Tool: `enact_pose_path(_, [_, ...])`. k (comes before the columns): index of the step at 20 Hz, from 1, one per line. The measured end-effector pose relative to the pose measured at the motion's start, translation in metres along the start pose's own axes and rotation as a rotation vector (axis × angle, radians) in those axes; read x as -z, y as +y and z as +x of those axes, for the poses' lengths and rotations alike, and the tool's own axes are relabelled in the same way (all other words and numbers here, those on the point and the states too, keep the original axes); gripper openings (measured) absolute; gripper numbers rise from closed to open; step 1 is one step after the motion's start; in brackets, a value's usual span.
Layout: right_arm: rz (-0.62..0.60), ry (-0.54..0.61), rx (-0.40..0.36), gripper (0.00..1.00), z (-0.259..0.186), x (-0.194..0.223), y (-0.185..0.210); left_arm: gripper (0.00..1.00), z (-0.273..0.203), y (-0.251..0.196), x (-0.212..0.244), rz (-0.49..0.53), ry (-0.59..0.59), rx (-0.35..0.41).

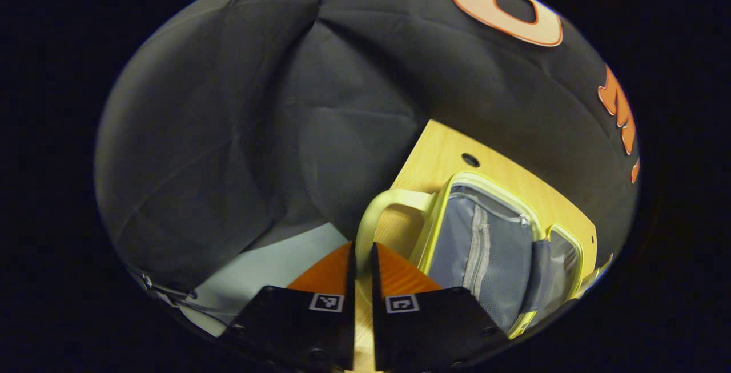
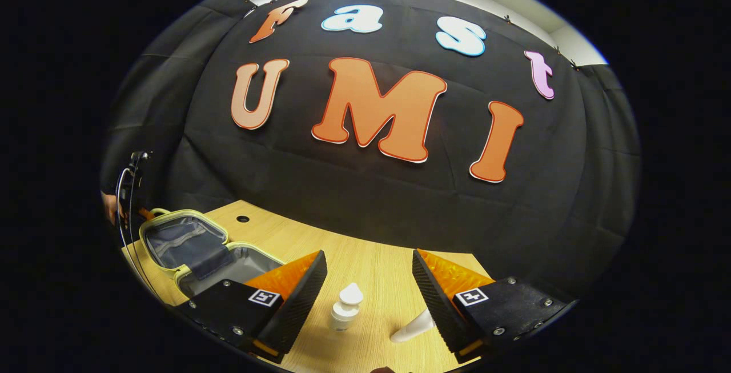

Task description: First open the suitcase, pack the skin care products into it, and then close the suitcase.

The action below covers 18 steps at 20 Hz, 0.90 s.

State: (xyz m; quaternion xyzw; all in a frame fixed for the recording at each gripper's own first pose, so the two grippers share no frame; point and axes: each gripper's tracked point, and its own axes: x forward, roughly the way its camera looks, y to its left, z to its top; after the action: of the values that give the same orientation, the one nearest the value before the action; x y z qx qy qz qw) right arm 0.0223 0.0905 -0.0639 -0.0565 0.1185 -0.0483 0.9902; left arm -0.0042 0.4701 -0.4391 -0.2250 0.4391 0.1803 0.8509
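Left gripper (image 1: 361, 259): clenched on the pale yellow-green handle (image 1: 377, 204) of the suitcase (image 1: 497, 247), both orange ribbed fingers (image 1: 331, 273) pressing the loop from either side, black finger mounts with square markers below. Suitcase lying open on the light wooden table (image 1: 440, 153), just ahead and to the right of those fingers in the left gripper view. Rounded shell edged in yellow-green piping, grey fabric lining inside, a zipped mesh pocket running down the lid, a dark divider flap between the two halves. Small round hole in the tabletop just beyond the case.

Right gripper (image 2: 368, 273): released, jaws spread wide, hovering above the table with nothing between them but bare wood grain and a product. Fingers (image 2: 285, 276) orange and finely ribbed on the outer faces, black and serrated on the inner pads. White pump bottle (image 2: 345, 307) upright between the two fingers, nearer the left one, touching neither. White tube (image 2: 414, 327) lying on its side just beside the right finger, partly hidden behind it. Open suitcase (image 2: 188, 241) well off to the left in the right gripper view, near the table edge, its grey lining and yellow-green rim showing.
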Motion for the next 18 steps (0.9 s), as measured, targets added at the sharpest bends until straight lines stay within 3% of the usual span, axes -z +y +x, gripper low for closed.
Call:
enact_pose_path(1, [0.003, 0.004, 0.000, 0.96, 0.000, 0.000, 0.000, 0.19, 0.002, 0.005, 0.001, -0.015, 0.002, -0.004])
enact_pose_path(3, [0.001, 0.003, 0.000, 0.96, 0.002, 0.000, -0.002, 0.20, -0.009, 0.004, -0.005, -0.036, -0.022, -0.005])
enact_pose_path(4, [0.000, 0.004, 0.001, 0.96, 0.002, 0.002, -0.004, 0.30, -0.018, 0.005, -0.008, -0.037, -0.034, -0.017])
enact_pose_path(5, [0.001, 0.005, 0.001, 0.96, 0.002, 0.003, -0.005, 0.30, -0.024, 0.002, -0.013, -0.034, -0.067, -0.009])
enact_pose_path(6, [0.004, 0.006, 0.003, 0.96, 0.002, 0.005, -0.008, 0.38, -0.029, -0.005, -0.018, -0.024, -0.101, -0.011])
enact_pose_path(8, [0.015, 0.007, 0.005, 0.96, 0.003, 0.007, -0.013, 0.85, -0.049, -0.020, -0.026, 0.012, -0.161, 0.003])
enact_pose_path(10, [0.026, 0.006, 0.000, 0.96, 0.006, 0.010, -0.016, 0.84, -0.072, -0.035, -0.031, 0.070, -0.204, 0.005])
enact_pose_path(12, [0.021, 0.001, 0.004, 0.96, 0.008, 0.012, -0.023, 0.96, -0.095, -0.053, -0.040, 0.138, -0.269, -0.001])
enact_pose_path(18, [0.042, -0.039, -0.013, 0.96, 0.011, 0.015, -0.038, 0.98, -0.165, -0.135, -0.075, 0.261, -0.513, 0.030])
